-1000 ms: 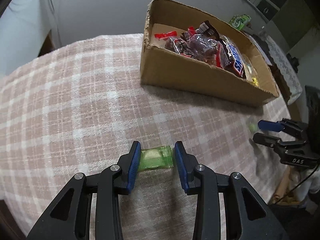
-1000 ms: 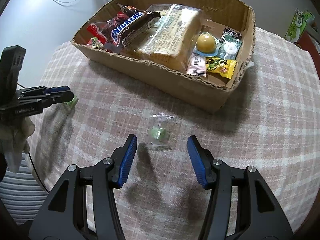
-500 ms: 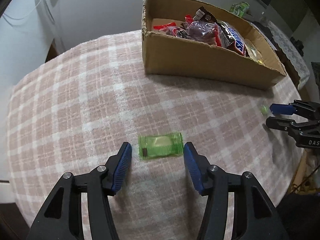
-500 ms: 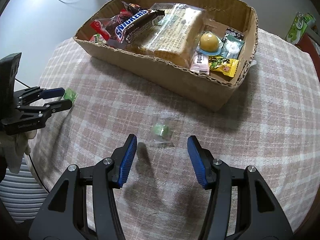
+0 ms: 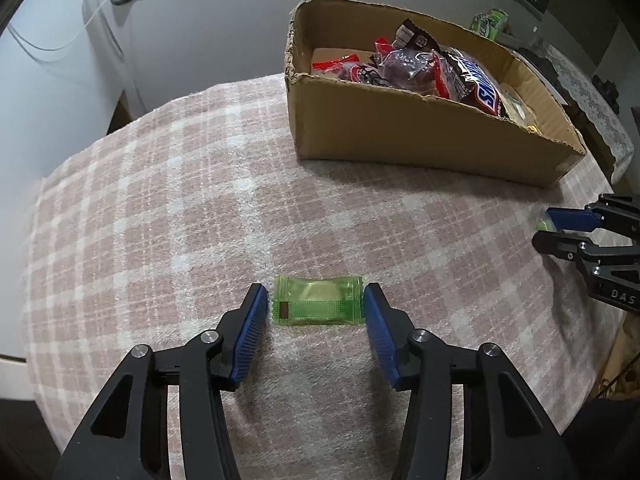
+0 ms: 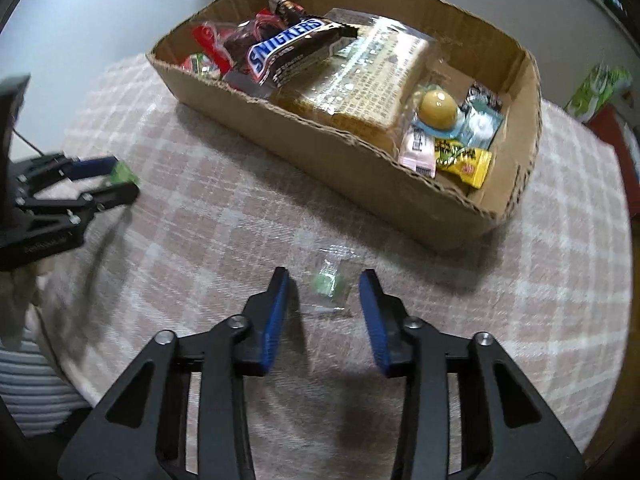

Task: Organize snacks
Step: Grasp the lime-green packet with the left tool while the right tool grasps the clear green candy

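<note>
Bracketing loose sweets short of the cardboard box (image 5: 420,132), the left gripper (image 5: 312,308) spreads around a green candy (image 5: 318,306) and the right gripper (image 6: 323,294) around a clear-wrapped candy (image 6: 329,284), seemingly poised to pinch each

The left wrist view looks forward and down along the left gripper (image 5: 314,308), close over the plaid tablecloth (image 5: 160,208), with the cardboard box (image 5: 420,136) ahead to its right. The right wrist view looks likewise along the right gripper (image 6: 323,294), the box (image 6: 320,152) straight ahead and nearer. Both views share the box and cloth, and each catches the other gripper at its edge.
</note>
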Motion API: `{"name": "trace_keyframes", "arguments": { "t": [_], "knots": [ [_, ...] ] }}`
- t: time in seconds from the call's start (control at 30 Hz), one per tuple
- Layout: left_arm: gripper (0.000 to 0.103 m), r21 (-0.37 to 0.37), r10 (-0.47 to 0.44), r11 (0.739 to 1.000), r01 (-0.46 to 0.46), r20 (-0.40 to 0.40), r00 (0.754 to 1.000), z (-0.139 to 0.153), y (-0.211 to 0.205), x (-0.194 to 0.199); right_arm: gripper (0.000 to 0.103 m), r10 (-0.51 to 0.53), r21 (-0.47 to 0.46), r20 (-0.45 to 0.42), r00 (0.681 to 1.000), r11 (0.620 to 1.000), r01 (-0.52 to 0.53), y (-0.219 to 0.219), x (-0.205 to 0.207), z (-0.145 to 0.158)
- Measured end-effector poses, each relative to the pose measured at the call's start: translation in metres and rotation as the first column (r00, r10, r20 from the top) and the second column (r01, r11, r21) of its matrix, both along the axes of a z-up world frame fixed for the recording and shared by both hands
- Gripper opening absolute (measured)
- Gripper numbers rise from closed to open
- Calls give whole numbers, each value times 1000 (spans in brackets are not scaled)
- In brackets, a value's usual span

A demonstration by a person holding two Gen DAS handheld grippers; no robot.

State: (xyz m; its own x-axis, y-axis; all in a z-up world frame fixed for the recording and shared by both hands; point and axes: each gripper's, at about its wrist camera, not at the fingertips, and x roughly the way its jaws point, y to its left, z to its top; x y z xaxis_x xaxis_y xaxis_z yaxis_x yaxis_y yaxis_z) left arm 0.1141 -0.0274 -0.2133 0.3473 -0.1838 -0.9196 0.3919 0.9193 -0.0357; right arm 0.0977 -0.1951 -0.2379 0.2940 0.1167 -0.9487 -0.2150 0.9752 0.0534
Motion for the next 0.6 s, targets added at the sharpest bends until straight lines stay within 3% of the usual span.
{"name": "trace_keyframes", "arguments": {
  "t": [0.07,0.17,0.6],
  "knots": [
    [43,4,3,1000,-3,8,1000,1,1,-4,24,25,-51,6,1000,998,-25,7,-1,-1],
    [33,1,23,1000,-23,15,1000,6,4,-8,24,51,-79,14,999,996,-50,14,-5,0],
    [29,-77,78,994,-79,-13,997,11,33,-12,23,8,-19,26,1000,1000,-7,-5,-13,9]
  ]
}}
